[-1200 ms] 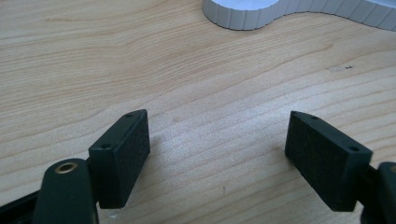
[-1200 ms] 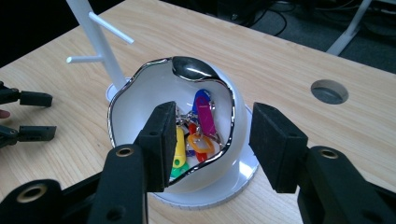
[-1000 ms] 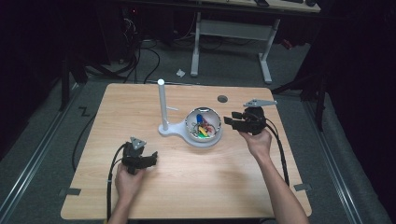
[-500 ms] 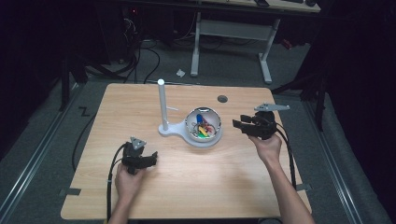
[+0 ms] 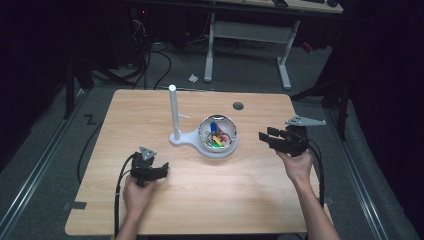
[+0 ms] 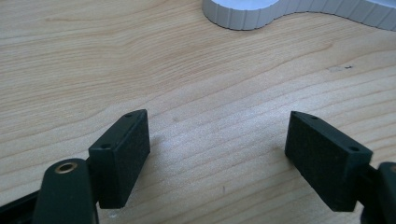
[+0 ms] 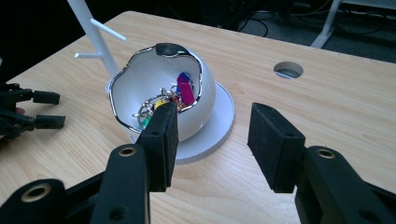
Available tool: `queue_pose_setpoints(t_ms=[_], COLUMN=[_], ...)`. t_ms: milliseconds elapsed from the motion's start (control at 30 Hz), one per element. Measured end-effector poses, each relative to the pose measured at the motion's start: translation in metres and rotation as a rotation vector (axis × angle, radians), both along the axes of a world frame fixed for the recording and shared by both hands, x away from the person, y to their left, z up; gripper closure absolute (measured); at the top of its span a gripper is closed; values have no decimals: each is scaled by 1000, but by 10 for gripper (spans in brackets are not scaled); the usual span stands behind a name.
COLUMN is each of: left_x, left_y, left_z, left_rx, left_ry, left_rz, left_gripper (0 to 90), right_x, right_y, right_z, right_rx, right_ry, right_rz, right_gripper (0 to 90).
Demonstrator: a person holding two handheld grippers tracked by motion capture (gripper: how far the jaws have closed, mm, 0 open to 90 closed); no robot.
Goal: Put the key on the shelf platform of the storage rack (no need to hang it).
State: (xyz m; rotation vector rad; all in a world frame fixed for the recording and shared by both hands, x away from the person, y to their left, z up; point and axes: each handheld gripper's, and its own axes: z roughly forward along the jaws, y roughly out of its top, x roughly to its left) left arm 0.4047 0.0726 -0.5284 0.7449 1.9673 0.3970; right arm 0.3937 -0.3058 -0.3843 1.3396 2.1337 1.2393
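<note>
Jaws spread and holding nothing, the right gripper (image 7: 212, 147) is hovering over the light wooden counter (image 5: 210, 200), pointing at the white egg-shaped bowl with a silver rim (image 7: 161, 91) just beyond, where colourful keyrings (image 7: 175, 95) are lying. The bowl is sitting on a white base beside its upright peg stand (image 5: 173, 112). The left gripper (image 6: 217, 158), jaws likewise apart and empty, is resting low near the counter's front.

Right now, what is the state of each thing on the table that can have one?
White egg-shaped bowl: upright on its base, open, holding colourful keyrings.
Colourful keyrings: piled inside the bowl.
White peg stand: upright, nothing hanging.
Left claw: open, empty, low over the wood.
Right claw: open, empty, beside the bowl.
</note>
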Motion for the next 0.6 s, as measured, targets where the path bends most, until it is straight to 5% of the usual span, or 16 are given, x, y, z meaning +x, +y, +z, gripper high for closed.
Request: queue_pose_setpoints(t_ms=[200, 600], left_x=[0, 0], left_y=[0, 0], left_z=[0, 0], left_rx=[-1, -1], left_ry=[0, 1], left_rz=[1, 2], left_gripper=[224, 224], right_x=[-10, -35], right_y=[-5, -28], right_z=[7, -4], right_rx=[4, 21], right_ry=[-15, 2], right_rz=[-10, -52], right_gripper=[530, 541])
